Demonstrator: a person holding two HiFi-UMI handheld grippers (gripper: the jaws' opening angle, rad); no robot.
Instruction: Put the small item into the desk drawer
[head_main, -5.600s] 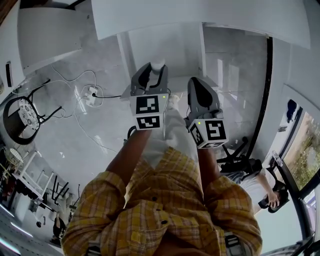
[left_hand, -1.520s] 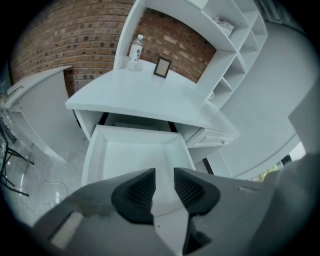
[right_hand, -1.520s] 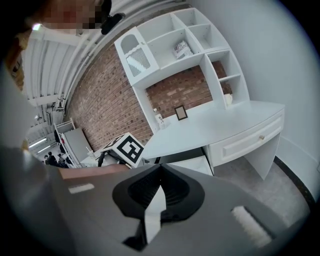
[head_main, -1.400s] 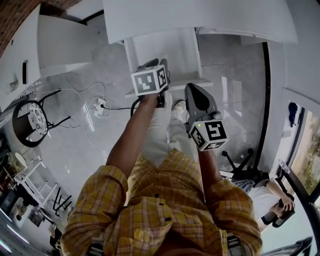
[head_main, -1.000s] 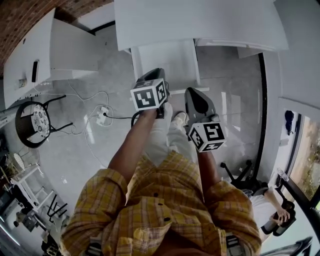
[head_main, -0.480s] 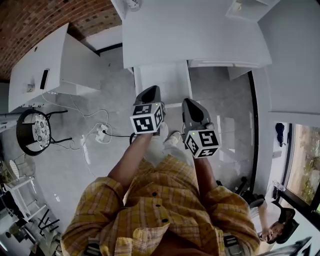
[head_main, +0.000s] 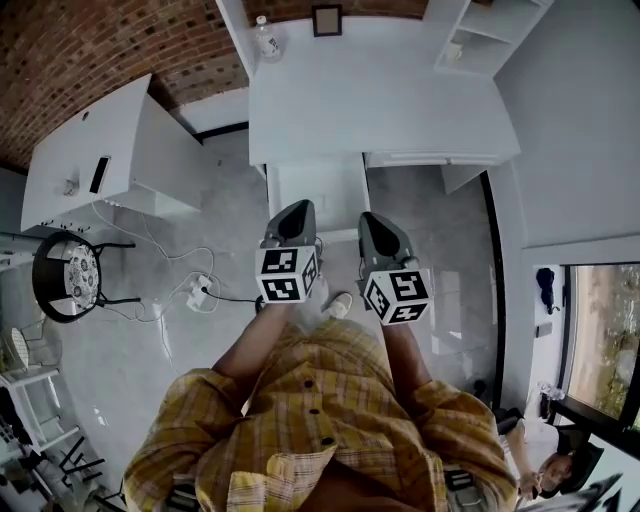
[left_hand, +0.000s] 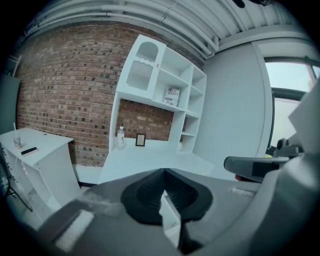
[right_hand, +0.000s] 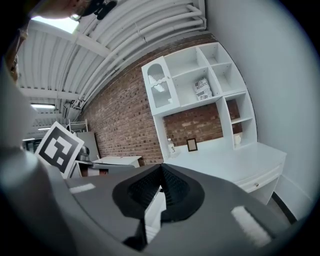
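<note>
- Nothing is carried yet, and neither gripper is close to the white desk worktop (head_main: 380, 100), so the whole pick and the drawer step seem still to come.
- I cannot tell which thing is the small item. The likely ones stand at the far back of the worktop: a clear plastic bottle with a white cap (head_main: 265, 38) and a small dark-framed picture (head_main: 326, 20) beside it. Grasping the wrong one is a real risk.
- Both are upright and narrow at the base. A gripper arriving with its jaws together would probably shove or topple them against the red brick wall (head_main: 120, 60) rather than take hold.
- The long white drawer front with a small knob (right_hand: 257, 184) looks closed. That knob offers little for the pads, so they could slip off it during a pull.
- A white box-shaped part (head_main: 318, 190) juts out below the worktop's front edge. It may be an opened drawer, but I cannot tell.
- Left gripper (left_hand: 164, 172): its jaws are pressed together at the tips, holding nothing and touching nothing.
- Right gripper (right_hand: 161, 167): its jaws likewise meet at the tips, empty, with only white furniture showing behind them.
</note>
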